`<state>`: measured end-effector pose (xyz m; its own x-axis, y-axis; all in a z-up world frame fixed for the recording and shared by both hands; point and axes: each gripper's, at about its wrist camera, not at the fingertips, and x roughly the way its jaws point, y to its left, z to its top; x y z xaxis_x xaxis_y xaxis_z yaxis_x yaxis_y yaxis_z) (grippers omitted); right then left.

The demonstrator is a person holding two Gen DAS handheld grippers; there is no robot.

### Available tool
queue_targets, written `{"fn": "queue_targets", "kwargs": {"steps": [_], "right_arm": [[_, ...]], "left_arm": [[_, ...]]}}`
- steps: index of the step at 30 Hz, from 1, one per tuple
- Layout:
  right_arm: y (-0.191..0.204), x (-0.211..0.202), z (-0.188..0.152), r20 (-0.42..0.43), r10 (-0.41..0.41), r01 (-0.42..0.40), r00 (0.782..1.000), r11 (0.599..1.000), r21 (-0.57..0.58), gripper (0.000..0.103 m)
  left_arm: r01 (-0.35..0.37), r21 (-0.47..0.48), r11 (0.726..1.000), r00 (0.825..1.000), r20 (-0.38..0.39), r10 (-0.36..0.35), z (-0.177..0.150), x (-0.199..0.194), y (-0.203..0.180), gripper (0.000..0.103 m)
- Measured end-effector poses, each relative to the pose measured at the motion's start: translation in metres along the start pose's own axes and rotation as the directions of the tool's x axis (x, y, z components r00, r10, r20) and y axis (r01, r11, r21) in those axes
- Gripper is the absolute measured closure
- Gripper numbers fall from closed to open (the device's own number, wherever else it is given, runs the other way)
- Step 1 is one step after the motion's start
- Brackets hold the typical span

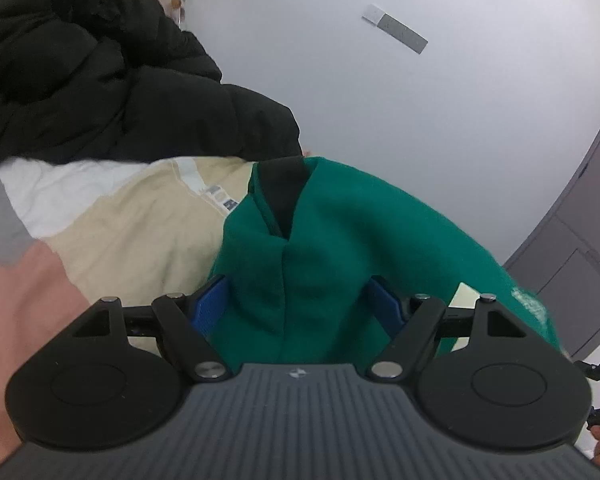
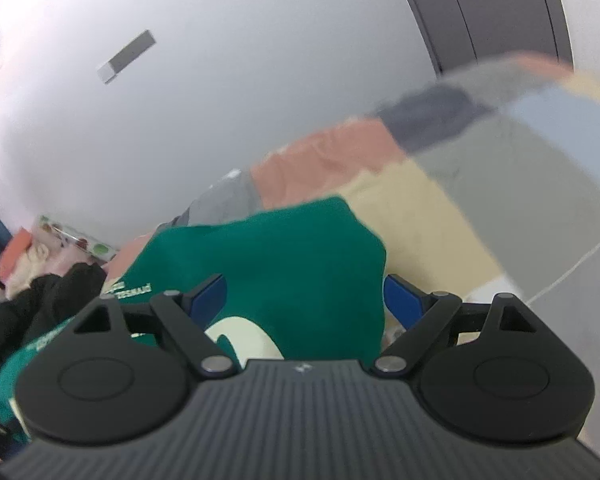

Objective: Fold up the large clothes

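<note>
A green sweatshirt (image 1: 340,240) with a black collar (image 1: 286,196) fills the gap between the blue pads of my left gripper (image 1: 298,304). The cloth bunches from pad to pad, so the gripper is shut on it. In the right wrist view the same green sweatshirt (image 2: 280,260), with white lettering (image 2: 134,290) and a cream print (image 2: 244,336), lies between the fingers of my right gripper (image 2: 306,300). That gripper stands wide open, and the cloth's right edge ends just short of the right pad (image 2: 402,304).
A black puffer jacket (image 1: 80,80) is heaped at the left, beside a white garment (image 1: 60,188) and a beige one (image 1: 140,240). A patchwork bedcover (image 2: 420,220) of pink, beige and grey lies underneath. Behind are a white wall and a grey door (image 1: 580,220).
</note>
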<state>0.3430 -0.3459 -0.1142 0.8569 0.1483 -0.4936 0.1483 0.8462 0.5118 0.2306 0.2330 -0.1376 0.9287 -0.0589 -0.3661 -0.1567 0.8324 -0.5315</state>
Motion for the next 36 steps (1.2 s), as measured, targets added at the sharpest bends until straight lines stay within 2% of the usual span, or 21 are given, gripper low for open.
{"fn": "queue_targets", "kwargs": {"steps": [2, 3, 6, 7, 9, 10, 11, 13, 16, 19, 24, 27, 29, 33, 36], "right_arm": [[-0.011, 0.016, -0.004, -0.047, 0.021, -0.017, 0.999, 0.997, 0.073, 0.016], [-0.012, 0.024, -0.007, -0.067, 0.036, -0.030, 0.997, 0.996, 0.089, 0.015], [-0.009, 0.042, -0.016, -0.125, 0.097, -0.083, 0.987, 0.990, 0.113, 0.017], [-0.006, 0.044, -0.017, -0.130, 0.101, -0.088, 0.986, 0.991, 0.099, 0.024], [-0.002, 0.043, -0.017, -0.120, 0.079, -0.071, 0.990, 0.995, 0.075, 0.043], [0.000, 0.041, -0.014, -0.119, 0.071, -0.062, 0.990, 0.995, 0.072, 0.069], [0.004, 0.038, -0.012, -0.116, 0.059, -0.052, 0.991, 0.997, 0.062, 0.082], [0.012, 0.031, -0.004, -0.089, 0.064, -0.063, 0.994, 0.998, 0.016, 0.088], [0.021, 0.021, 0.014, -0.016, 0.113, -0.113, 0.993, 0.994, -0.011, 0.091], [0.030, 0.028, 0.032, 0.023, 0.157, -0.157, 0.987, 0.988, 0.000, 0.091], [0.055, 0.081, 0.039, 0.007, 0.089, -0.087, 0.996, 0.990, -0.113, 0.091], [0.054, 0.118, 0.032, -0.012, 0.073, -0.074, 0.997, 0.991, -0.115, 0.091], [0.053, 0.135, 0.024, -0.021, 0.068, -0.070, 0.997, 0.989, -0.131, 0.090], [0.064, 0.154, 0.013, -0.022, 0.048, -0.052, 0.999, 0.971, -0.233, 0.089], [0.065, 0.161, 0.014, -0.026, 0.045, -0.050, 0.999, 0.971, -0.235, 0.086]], "left_arm": [[-0.007, 0.002, 1.000, 1.000, 0.001, 0.007, -0.003, 0.007, 0.000, 0.025], [-0.004, 0.000, 1.000, 1.000, 0.001, 0.004, -0.004, 0.009, -0.001, 0.030], [-0.007, 0.015, 1.000, 1.000, -0.018, 0.007, -0.005, 0.013, -0.005, 0.054], [-0.005, 0.027, 1.000, 1.000, -0.021, 0.006, -0.004, 0.014, -0.005, 0.065], [0.006, 0.058, 0.998, 1.000, -0.018, -0.005, 0.001, 0.013, -0.010, 0.074], [0.012, 0.068, 0.998, 1.000, -0.013, -0.012, 0.005, 0.012, -0.011, 0.079], [0.023, 0.064, 0.998, 1.000, -0.007, -0.022, 0.009, 0.010, -0.012, 0.081], [0.052, 0.060, 0.997, 0.999, 0.000, -0.053, 0.019, 0.009, -0.013, 0.085], [0.075, 0.051, 0.996, 0.997, 0.028, -0.076, 0.041, 0.015, -0.012, 0.086], [0.051, 0.054, 0.997, 0.997, 0.048, -0.054, 0.059, 0.036, -0.015, 0.086], [0.001, 0.079, 0.997, 1.000, 0.022, -0.003, 0.068, 0.083, -0.014, 0.086], [-0.024, 0.067, 0.997, 1.000, -0.011, 0.025, 0.064, 0.114, -0.006, 0.085], [-0.020, 0.024, 1.000, 0.999, -0.028, 0.021, 0.061, 0.130, 0.003, 0.085], [-0.006, 0.002, 1.000, 0.999, -0.039, 0.006, 0.062, 0.148, 0.012, 0.083], [0.001, -0.003, 1.000, 1.000, -0.030, -0.001, 0.063, 0.148, 0.012, 0.081]]}}
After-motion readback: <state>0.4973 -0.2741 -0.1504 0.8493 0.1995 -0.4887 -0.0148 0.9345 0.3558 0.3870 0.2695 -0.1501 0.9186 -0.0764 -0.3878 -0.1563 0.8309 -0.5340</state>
